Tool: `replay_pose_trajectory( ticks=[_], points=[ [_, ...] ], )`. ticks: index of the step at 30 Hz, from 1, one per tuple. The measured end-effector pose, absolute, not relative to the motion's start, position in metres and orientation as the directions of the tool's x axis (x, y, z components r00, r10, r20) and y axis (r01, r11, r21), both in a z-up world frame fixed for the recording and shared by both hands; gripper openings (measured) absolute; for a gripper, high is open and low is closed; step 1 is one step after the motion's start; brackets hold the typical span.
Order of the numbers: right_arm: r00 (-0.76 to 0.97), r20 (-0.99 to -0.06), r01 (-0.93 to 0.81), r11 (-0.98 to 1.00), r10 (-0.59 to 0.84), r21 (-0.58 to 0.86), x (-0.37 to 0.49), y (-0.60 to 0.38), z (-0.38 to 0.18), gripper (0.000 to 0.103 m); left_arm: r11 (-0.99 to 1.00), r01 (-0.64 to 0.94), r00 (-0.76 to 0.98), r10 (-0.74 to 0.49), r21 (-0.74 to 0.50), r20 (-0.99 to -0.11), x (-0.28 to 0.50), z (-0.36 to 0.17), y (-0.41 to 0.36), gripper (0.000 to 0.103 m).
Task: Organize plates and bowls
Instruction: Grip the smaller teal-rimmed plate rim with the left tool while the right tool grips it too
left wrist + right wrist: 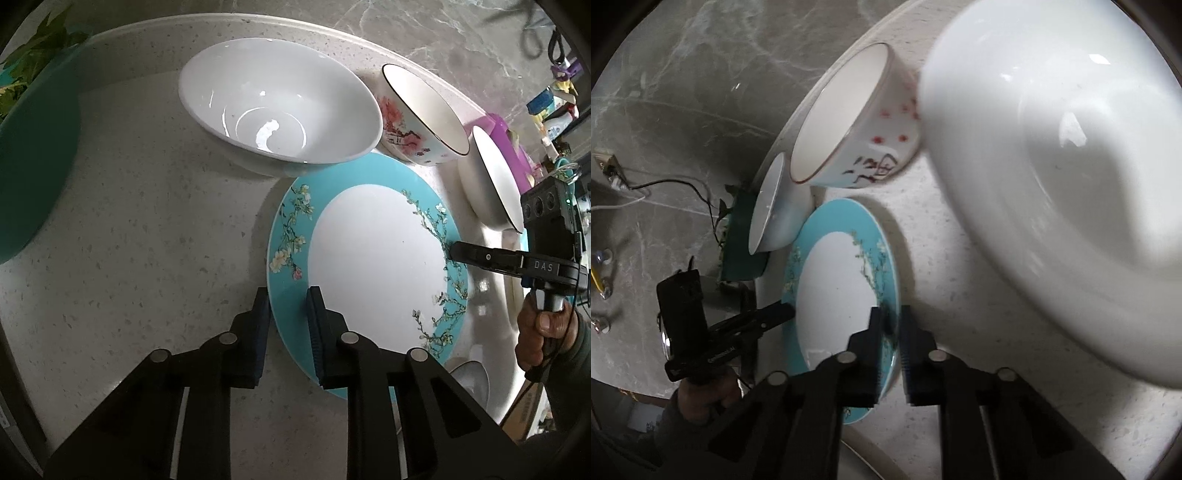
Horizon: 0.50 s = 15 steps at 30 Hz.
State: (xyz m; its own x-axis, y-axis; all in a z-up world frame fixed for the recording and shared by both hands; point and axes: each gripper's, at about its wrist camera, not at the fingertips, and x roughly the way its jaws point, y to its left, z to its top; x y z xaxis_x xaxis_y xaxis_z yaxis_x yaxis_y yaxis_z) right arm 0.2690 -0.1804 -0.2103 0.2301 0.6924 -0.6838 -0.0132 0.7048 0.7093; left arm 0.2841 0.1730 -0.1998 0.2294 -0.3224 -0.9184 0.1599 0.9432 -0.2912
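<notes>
We clamp the left gripper (290,317) and right gripper (890,328) on opposite rim edges of the round turquoise plate (369,254), face up on the speckled countertop (147,221), near three bowls; grey marble floor beyond.

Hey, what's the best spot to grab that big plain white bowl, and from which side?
Grip the big white bowl by its thin rim on the near side, facing the left gripper, probably one finger inside and one outside. It sits upright and open, and its body looks too wide to span.
</notes>
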Motion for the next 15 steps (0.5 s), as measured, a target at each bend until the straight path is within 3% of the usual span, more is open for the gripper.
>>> replay_pose_trajectory(
  ticks=[15],
  points=[
    [0.230, -0.745, -0.030, 0.770, 0.626, 0.638, 0.268, -0.170, -0.196, 0.011, 0.937, 0.128, 0.221, -0.347, -0.326, -0.911, 0.276, -0.202, 0.176, 0.016]
  ],
)
